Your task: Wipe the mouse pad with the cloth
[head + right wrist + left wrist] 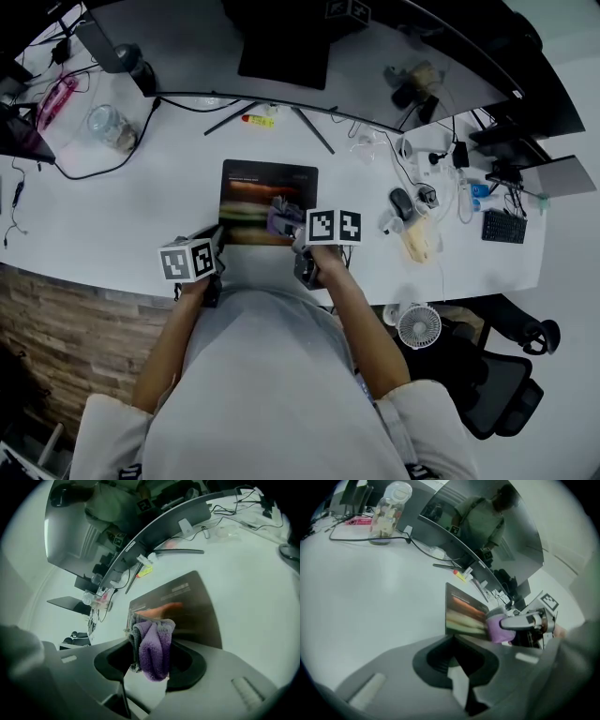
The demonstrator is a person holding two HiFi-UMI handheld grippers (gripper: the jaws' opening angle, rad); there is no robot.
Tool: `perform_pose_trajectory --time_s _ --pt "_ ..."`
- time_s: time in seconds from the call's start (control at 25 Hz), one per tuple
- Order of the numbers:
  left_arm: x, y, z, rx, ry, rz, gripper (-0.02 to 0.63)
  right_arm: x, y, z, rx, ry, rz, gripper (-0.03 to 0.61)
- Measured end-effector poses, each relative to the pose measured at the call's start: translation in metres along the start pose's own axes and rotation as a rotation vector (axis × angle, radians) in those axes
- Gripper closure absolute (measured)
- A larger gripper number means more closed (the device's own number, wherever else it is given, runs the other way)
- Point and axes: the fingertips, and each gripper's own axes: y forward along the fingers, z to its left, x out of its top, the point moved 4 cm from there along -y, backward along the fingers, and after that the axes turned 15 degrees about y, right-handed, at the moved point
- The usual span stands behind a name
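Left gripper [461,685] jaws seemingly together, mouse pad [461,613] beyond, right gripper [505,624] holding purple cloth [494,631] at its edge

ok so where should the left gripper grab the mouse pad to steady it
Probably the mouse pad by its near left corner, left gripper coming low from the person's side: it lies flat, only an edge offers a lip, and the cloth occupies its near right.
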Motion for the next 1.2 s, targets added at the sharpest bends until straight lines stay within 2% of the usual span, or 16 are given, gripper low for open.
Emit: perform_pose_trajectory --time_s 0.36,0.6,1.2 --pt "0.000 0.000 0.001 -0.005 0.013 0.008 0.614 -0.033 0.040 0.037 0.018 -0.058 0.081 0.380" --pt "0.001 0.000 0.002 -0.002 0.027 0.008 0.614 -0.043 0.059 0.053 0.022 -0.098 0.087 0.380" --pt "0.001 0.000 0.003 -0.006 0.021 0.010 0.614 -0.050 0.066 0.056 0.026 -0.110 0.099 0.373"
